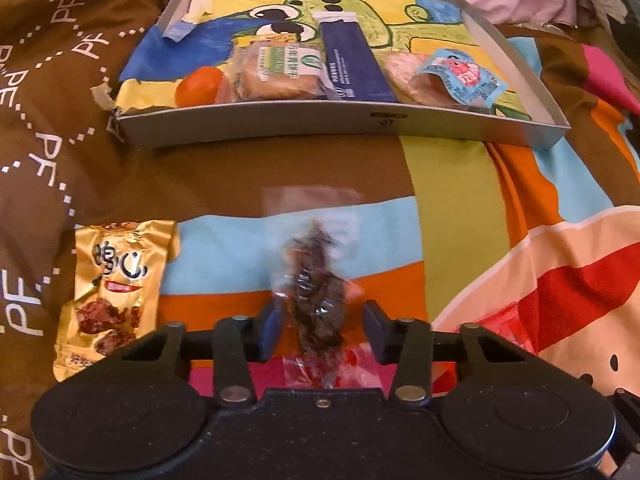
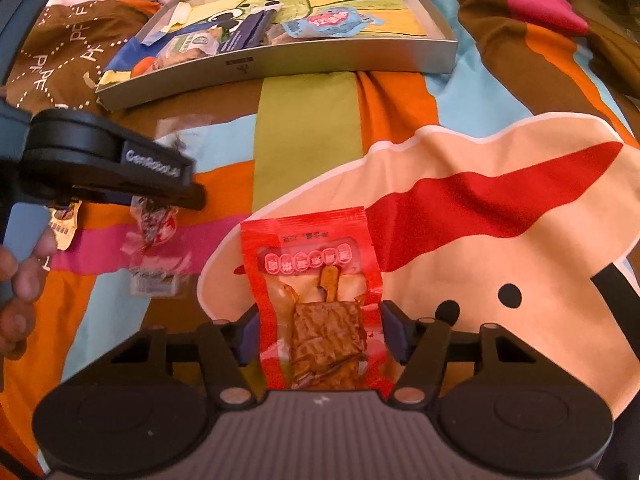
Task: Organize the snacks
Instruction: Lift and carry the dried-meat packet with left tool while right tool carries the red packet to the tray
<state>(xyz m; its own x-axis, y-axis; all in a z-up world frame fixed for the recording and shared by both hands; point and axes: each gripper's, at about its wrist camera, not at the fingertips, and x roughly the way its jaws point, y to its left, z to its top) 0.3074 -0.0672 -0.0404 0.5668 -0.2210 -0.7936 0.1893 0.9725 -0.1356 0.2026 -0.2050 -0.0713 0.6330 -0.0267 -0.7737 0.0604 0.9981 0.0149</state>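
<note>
A clear packet of dark dried snack lies blurred between the fingers of my left gripper. The jaws are open and stand close on either side of it. Seen from the right wrist, the left gripper hovers low over that clear packet. My right gripper is open, its fingers astride a red packet of brown tofu lying flat on the blanket. Beyond sits a shallow grey tray holding a bread packet, a navy bar and a light-blue packet.
A gold snack packet lies to the left of my left gripper on the patterned blanket. A person's hand holds the left gripper. The tray has a painted paper lining. Pink fabric lies behind it.
</note>
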